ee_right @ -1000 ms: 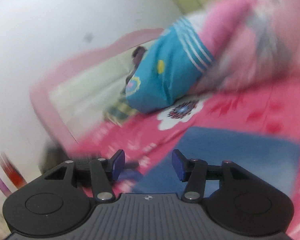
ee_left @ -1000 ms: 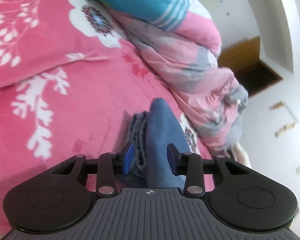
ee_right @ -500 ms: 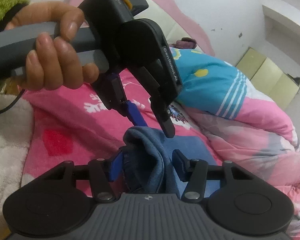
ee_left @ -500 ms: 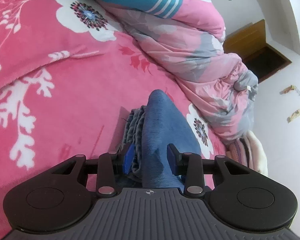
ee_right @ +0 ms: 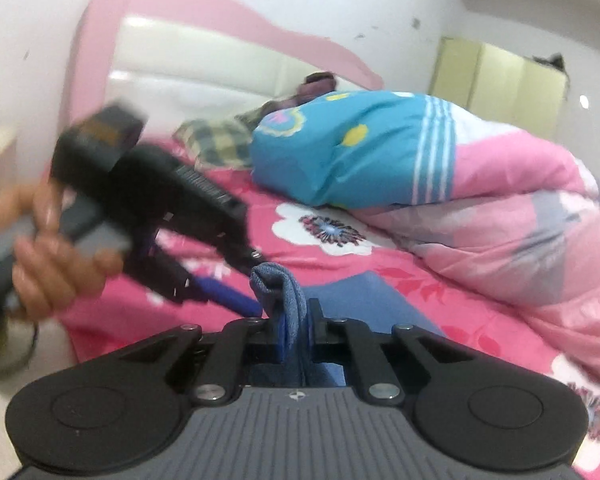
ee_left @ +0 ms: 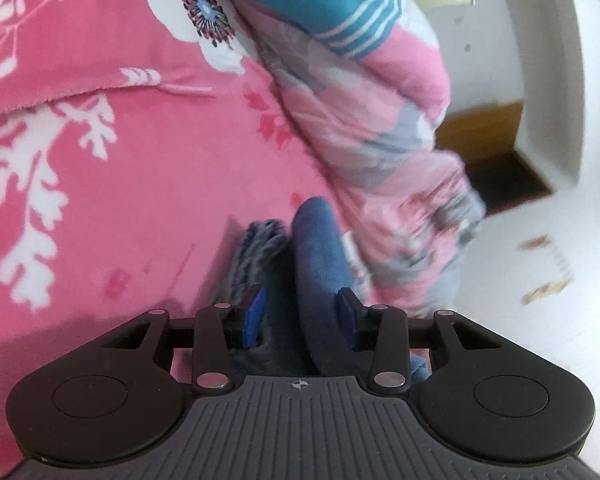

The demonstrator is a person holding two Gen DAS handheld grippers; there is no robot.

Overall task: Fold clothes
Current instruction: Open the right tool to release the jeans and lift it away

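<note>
Left wrist view, left to right. Pink blanket [ee_left: 112,184] with white leaf and flower print covers the bed across the left and centre. Low centre: left gripper [ee_left: 299,314], jaws apart, blue pads either side of a bunched fold of the blue garment [ee_left: 318,256]. The right pad touches the cloth; the left pad sits beside its darker, shadowed side, contact not clear. A grey-blue ribbed edge of the garment shows just left of the fold. Right of it, a rumpled pink and grey quilt [ee_left: 384,152] runs down the bed, with a teal striped section at the top. Far right: white wall and a dark opening with a brown panel above it.

Right wrist view, left to right. At left, blurred, a hand [ee_right: 56,264] grips the handle of the left gripper, whose fingers reach to the raised corner of the garment. Centre: right gripper [ee_right: 298,330], jaws narrow, pinching a fold of the garment between its pads. The rest of the garment lies flat on the blanket beyond. Behind: pink and white headboard [ee_right: 204,60], a checked pillow [ee_right: 216,144], then the quilt heaped at right.
</note>
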